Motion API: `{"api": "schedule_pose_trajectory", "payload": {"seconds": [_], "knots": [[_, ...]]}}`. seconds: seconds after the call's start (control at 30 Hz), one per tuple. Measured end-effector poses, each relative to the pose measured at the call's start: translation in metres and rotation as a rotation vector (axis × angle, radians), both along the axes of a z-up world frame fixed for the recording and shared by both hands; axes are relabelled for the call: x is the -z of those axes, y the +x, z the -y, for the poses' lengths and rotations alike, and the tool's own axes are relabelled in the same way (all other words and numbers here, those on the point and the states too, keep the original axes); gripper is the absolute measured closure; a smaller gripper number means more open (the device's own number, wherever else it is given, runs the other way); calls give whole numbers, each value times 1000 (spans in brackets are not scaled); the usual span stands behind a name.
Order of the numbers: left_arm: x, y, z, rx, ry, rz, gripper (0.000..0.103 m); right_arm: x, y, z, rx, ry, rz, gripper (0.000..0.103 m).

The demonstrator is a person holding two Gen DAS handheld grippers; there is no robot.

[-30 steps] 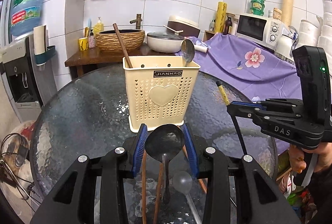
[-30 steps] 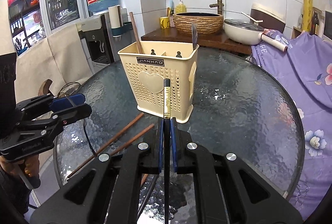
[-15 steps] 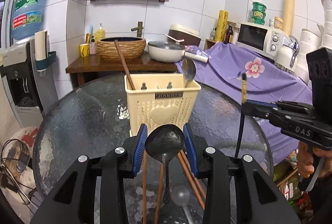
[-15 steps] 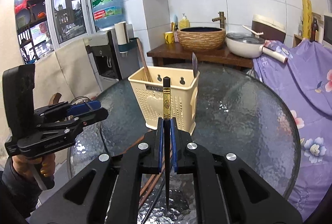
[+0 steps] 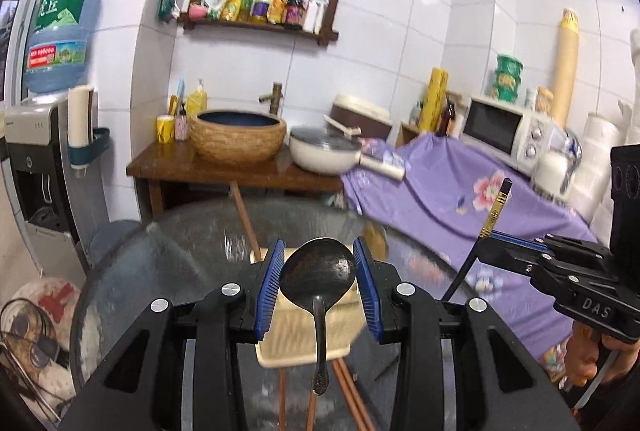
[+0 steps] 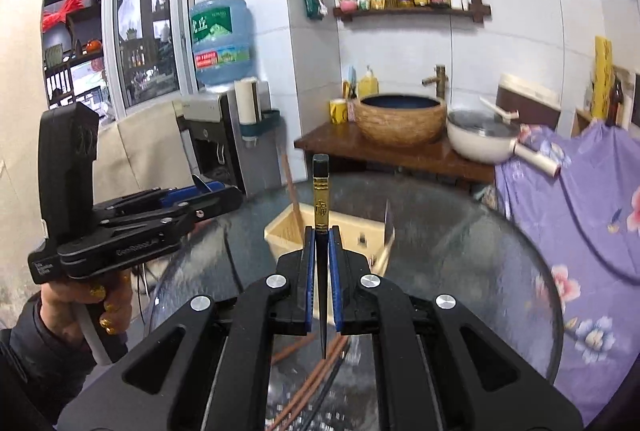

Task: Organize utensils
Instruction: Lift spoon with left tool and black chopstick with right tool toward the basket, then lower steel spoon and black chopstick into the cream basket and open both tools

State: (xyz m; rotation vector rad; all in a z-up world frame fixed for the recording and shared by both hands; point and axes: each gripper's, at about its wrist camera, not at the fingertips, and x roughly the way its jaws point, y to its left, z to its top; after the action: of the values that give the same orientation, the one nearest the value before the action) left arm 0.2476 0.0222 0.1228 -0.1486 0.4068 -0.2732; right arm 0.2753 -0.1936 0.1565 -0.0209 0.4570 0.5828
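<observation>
My left gripper is shut on a dark metal spoon, bowl up between the blue pads, handle hanging down, lifted above the cream utensil holder. It shows at the left in the right wrist view. My right gripper is shut on a black chopstick with a gold band, held upright over the holder. It also shows at the right in the left wrist view. The holder has a brown chopstick and a spoon in it.
Brown chopsticks lie on the round glass table near me; they also show in the right wrist view. Behind stand a wooden sink table, a white pan, a purple cloth and a water dispenser.
Both grippers have risen well above the table with their utensils. The holder now sits lower and closer under them. Both jaws stay shut on the spoon and the chopstick.
</observation>
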Motion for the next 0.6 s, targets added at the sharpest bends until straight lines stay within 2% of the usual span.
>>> {"api": "schedule_pose_trajectory", "payload": {"seconds": [0.2,0.3,0.4,0.6], "knots": [[-42,24,-5,-32,-35,94,68,-55,29,-7,22,44,61,95],[-53,37,-2,-61,-13,118,68,-74,38,-12,55,63,124,95],[-43,53,0,-87,-20,114,68,-67,47,-17,89,55,150,95],[7,73,4,-139,17,53,68,-25,62,-27,129,2,128,95]]}}
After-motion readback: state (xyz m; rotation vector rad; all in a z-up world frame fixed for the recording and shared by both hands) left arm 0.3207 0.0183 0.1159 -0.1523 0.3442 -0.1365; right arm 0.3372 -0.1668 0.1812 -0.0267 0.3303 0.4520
